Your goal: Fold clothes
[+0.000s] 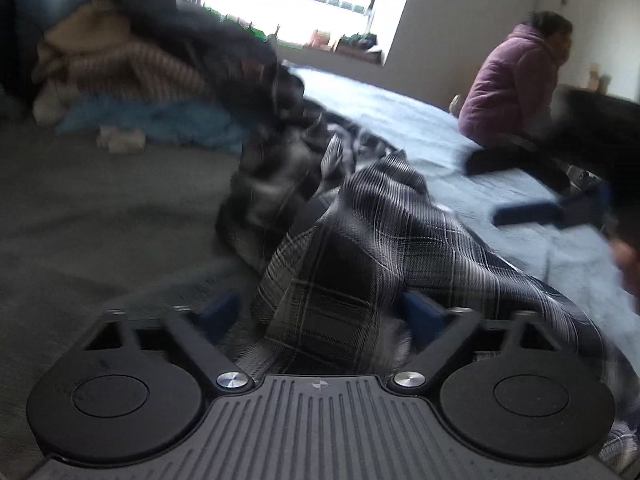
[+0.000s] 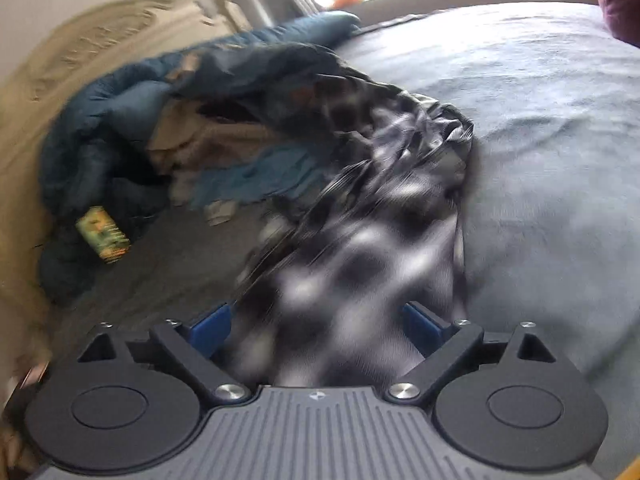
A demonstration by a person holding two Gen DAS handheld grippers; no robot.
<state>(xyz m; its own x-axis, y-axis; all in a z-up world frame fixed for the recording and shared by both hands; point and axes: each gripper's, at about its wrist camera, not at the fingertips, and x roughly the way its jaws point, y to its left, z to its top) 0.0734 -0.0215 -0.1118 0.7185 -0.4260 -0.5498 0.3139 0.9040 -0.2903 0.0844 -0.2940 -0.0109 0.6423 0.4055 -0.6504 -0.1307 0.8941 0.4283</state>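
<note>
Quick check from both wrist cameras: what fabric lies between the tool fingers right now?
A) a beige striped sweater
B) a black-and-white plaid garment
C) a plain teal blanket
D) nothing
B: the black-and-white plaid garment bunches between the blue fingers of the left tool, and lies between those of the right tool too.

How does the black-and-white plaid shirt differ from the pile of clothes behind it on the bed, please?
The black-and-white plaid shirt is a single garment stretched out in a long strip toward the cameras; the pile of clothes is several garments heaped together. The shirt is checked in black, grey and white; the pile mixes tan, striped brown and blue pieces. The shirt runs between the fingers of both tools; the pile lies apart from them. Both are unfolded and rest on the bed.
</note>
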